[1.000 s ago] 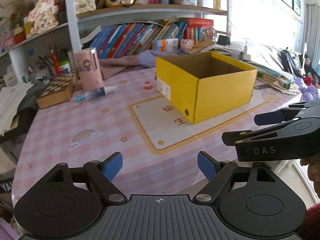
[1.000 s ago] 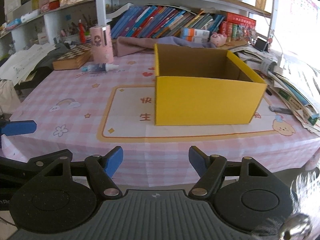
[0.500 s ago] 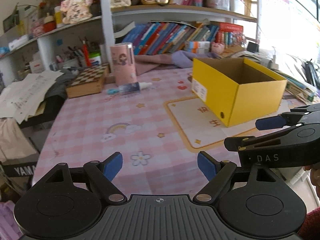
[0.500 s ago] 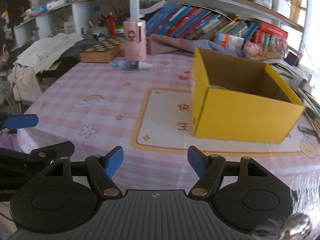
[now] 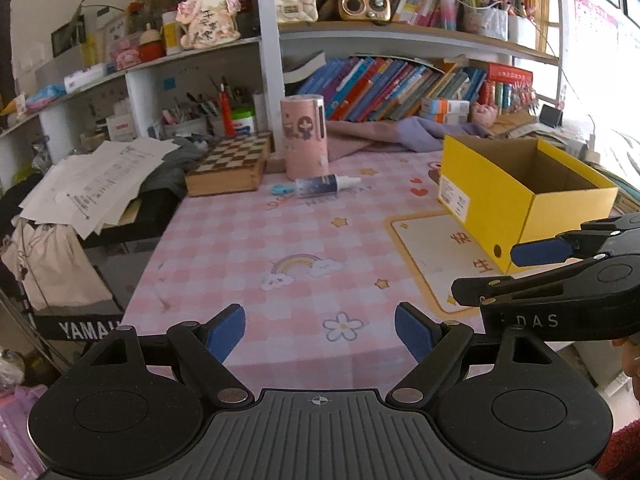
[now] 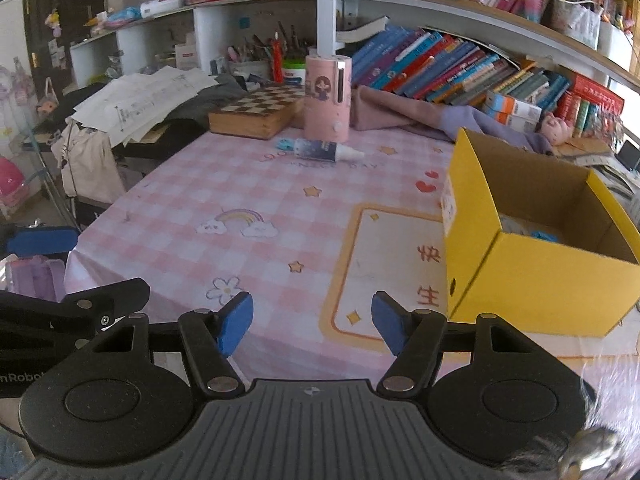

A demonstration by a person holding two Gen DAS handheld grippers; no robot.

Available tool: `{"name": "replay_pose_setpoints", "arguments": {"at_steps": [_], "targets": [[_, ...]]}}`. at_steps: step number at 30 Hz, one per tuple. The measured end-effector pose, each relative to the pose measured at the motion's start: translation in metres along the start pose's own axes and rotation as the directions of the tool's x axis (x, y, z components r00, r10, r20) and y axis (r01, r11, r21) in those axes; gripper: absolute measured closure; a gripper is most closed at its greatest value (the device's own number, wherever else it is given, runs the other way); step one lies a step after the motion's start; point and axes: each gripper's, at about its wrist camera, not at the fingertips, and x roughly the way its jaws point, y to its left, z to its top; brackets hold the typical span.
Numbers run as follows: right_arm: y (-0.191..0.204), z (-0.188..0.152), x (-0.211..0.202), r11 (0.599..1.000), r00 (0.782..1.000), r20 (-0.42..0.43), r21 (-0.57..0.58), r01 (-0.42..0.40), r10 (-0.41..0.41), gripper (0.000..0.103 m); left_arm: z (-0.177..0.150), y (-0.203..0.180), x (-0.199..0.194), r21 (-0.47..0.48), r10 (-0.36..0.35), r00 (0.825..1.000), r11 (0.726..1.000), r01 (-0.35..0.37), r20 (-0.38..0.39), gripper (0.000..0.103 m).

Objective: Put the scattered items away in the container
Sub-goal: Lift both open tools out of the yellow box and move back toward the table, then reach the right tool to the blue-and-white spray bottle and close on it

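- The small spray bottle (image 6: 320, 149) lies on its side at the far part of the desk (image 6: 280, 200), at about 12 o'clock from the right gripper (image 6: 312, 322), just in front of the upright pink cylinder (image 6: 328, 98) and well apart from the yellow box (image 6: 532, 276), which stands at about 2 o'clock.
- I judge the bottle light, rigid plastic and round, so it may roll or slip. The safest hold looks to be across the dark middle of its body, with the jaws square to its long axis, not on the tapered white cap.
- The pink cylinder looks like light card or plastic. It is tall and could tip, so a hold around its mid-height seems best.
- The wooden chessboard case (image 6: 256, 114) looks stiff and heavier. It may be too wide for one pair of jaws.
- The box is open-topped cardboard with something pale and blue already inside. Its walls would flex if knocked.
- The right gripper's jaws are closing with nothing between them. The left gripper (image 5: 320, 334) has its jaws wide apart and empty.
- Readable writing: "DAS" on the right gripper's body in the left wrist view, "YAMAH" on a black band (image 5: 86, 330) at 9 o'clock, Chinese characters (image 6: 428, 276) on the desk mat beside the box, and a white label (image 5: 454, 200) on the box, too small to read.
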Motion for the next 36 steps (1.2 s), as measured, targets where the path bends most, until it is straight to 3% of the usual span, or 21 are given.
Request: {"name": "replay_pose_setpoints", "arguments": {"at_steps": [25,36], "targets": [[-0.012,0.039,0.059,1.000,1.000,-0.026,-0.017,-0.013,0.012,0.039,0.031,0.019,0.062,-0.046,0.009,1.000,0.999,-0.010,-0.027,0.019],[-0.027,0.073,0.096,0.999,0.999,-0.034,-0.023,-0.024,0.024,0.039,0.059,0.027,0.098,-0.064,0.017,0.999,0.998,-0.019,-0.034,0.019]]}}
